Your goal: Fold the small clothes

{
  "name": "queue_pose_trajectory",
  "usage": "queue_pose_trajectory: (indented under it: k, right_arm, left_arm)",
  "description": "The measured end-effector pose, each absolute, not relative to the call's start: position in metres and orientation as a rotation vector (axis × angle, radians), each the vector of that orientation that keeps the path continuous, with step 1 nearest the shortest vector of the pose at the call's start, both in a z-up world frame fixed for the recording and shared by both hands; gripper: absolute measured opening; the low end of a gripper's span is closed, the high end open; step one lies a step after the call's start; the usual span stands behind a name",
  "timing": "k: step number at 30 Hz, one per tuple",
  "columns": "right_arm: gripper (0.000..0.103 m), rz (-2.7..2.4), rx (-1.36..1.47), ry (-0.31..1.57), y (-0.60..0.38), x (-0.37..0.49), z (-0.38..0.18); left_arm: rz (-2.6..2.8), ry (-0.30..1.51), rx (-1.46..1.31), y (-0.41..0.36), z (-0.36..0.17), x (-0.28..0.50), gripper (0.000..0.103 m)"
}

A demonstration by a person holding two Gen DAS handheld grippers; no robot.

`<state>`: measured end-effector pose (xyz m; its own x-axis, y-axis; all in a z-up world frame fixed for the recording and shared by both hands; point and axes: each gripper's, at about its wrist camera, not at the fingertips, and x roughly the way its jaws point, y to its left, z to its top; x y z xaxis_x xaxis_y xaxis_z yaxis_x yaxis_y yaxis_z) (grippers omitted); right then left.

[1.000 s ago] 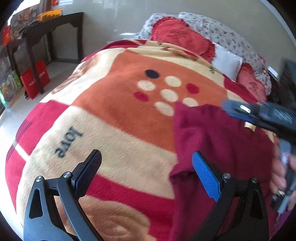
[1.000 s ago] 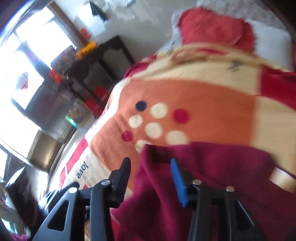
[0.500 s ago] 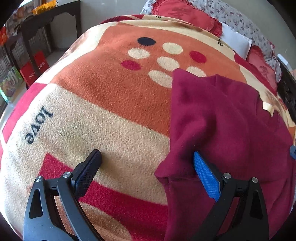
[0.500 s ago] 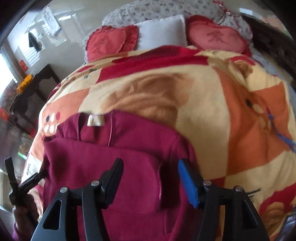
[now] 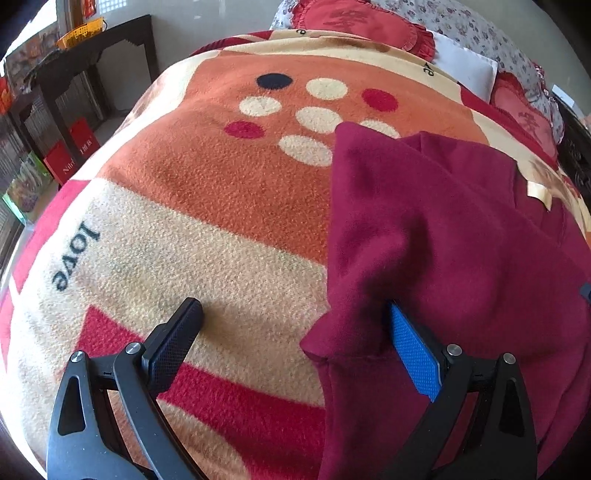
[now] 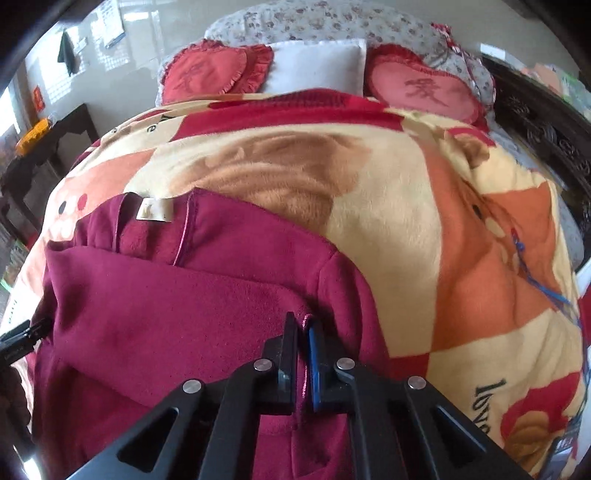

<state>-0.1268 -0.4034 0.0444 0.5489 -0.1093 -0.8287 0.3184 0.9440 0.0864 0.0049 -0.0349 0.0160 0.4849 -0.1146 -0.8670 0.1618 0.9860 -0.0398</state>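
Left wrist view: our left gripper (image 5: 291, 332) had its jaws wide apart, the black finger resting on the blanket (image 5: 221, 206) at about 8 o'clock, the blue pad at 4 o'clock tucked against the edge of the maroon garment (image 5: 443, 240). A folded corner of that cloth sat between the jaws but nothing pressed on it. The garment covered the frame from 12 through 5 o'clock, its neck label (image 5: 539, 192) near 2 o'clock, pillows (image 5: 369, 18) far off at 12. Right wrist view: our right gripper (image 6: 303, 336) had just been closing and was clamped on a thin fold of the maroon garment (image 6: 166, 314), hem pinched between the pads at 6 o'clock. The garment spread from 6 round to 10 o'clock on the blanket (image 6: 406, 221), label (image 6: 155, 210) at 10, the other tool peeking in at 9. Step, as we judged it: taking hold of the side edge for the first fold, one hand gripped, the other not yet. Next move probably called for the left jaws to close on the near corner, then both hands lifting together and carrying the edge across, keeping the cloth flat.
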Motion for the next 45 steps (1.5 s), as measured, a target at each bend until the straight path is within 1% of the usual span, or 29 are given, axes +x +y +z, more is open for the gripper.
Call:
queue_pose_trajectory:
  k: [2, 4, 5, 6, 7, 15, 22, 28, 31, 41, 43, 45]
  right_arm:
    - [0.005, -0.23, 0.283, 0.952, -0.404, -0.132, 0.055]
    - [0.018, -0.19, 0.337, 0.924, -0.404, -0.148, 0.07]
    - [0.034, -0.183, 0.353, 0.911, -0.402, -0.158, 0.076]
    - [0.041, -0.181, 0.363, 0.903, -0.402, -0.168, 0.081]
    - [0.046, -0.167, 0.381, 0.888, -0.399, -0.183, 0.085]
    - [0.046, -0.133, 0.374, 0.85, -0.371, -0.263, 0.092]
    - [0.047, -0.095, 0.445, 0.87, -0.358, -0.307, 0.079]
    - [0.047, -0.079, 0.462, 0.886, -0.352, -0.328, 0.072]
    - [0.048, -0.079, 0.467, 0.888, -0.352, -0.336, 0.072]
    - [0.048, -0.015, 0.495, 0.915, -0.343, -0.347, 0.074]
    - [0.05, 0.03, 0.514, 0.927, -0.337, -0.349, 0.074]
    - [0.058, 0.062, 0.526, 0.945, -0.329, -0.351, 0.07]
  left_arm:
    - [-0.178, 1.061, 0.053, -0.033, 0.021, -0.001, 0.099]
    - [-0.186, 1.063, 0.055, -0.032, 0.026, -0.008, 0.099]
    - [-0.195, 1.063, 0.054, -0.032, 0.029, -0.013, 0.099]
    - [-0.202, 1.061, 0.051, -0.032, 0.031, -0.018, 0.099]
    - [-0.209, 1.057, 0.049, -0.033, 0.034, -0.024, 0.099]
    - [-0.304, 1.043, 0.123, -0.06, 0.04, -0.079, 0.099]
    - [-0.342, 1.065, 0.155, -0.077, 0.031, -0.102, 0.099]
    - [-0.333, 1.087, 0.209, -0.086, 0.015, -0.11, 0.099]
    - [-0.334, 1.07, 0.218, -0.085, 0.014, -0.113, 0.099]
    - [-0.342, 1.107, 0.19, -0.076, 0.016, -0.117, 0.099]
    - [-0.352, 1.108, 0.174, -0.074, 0.021, -0.121, 0.099]
    - [-0.37, 1.103, 0.159, -0.072, 0.028, -0.124, 0.099]
